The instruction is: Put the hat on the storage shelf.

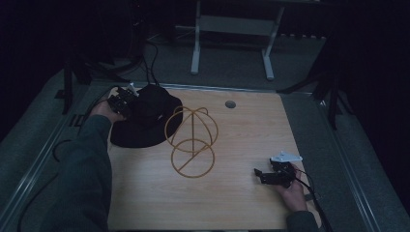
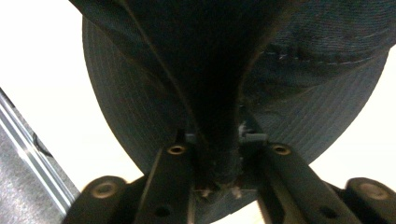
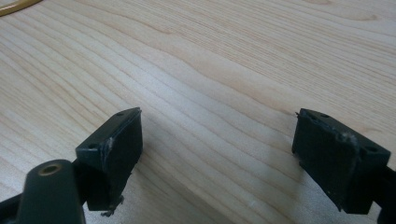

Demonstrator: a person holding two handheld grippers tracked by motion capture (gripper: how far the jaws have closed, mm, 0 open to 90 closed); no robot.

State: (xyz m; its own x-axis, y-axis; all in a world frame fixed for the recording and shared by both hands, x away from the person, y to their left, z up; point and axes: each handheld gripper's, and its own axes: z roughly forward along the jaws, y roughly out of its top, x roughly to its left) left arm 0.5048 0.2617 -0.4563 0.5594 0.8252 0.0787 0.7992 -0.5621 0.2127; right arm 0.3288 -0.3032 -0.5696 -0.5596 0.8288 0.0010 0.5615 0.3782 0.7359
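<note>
Black hat (image 1: 145, 121), ten o'clock of wire stand (image 1: 192, 141): pinched by left gripper (image 1: 126, 100), not yet hung. Right gripper (image 1: 258, 174): jaws apart, idle.

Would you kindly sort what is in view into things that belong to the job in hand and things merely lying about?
In the job:
- black hat, its fabric pinched in the left gripper
- wire hat stand

Lying about:
- right gripper, jaws open, resting on the table
- table's cable hole
</note>
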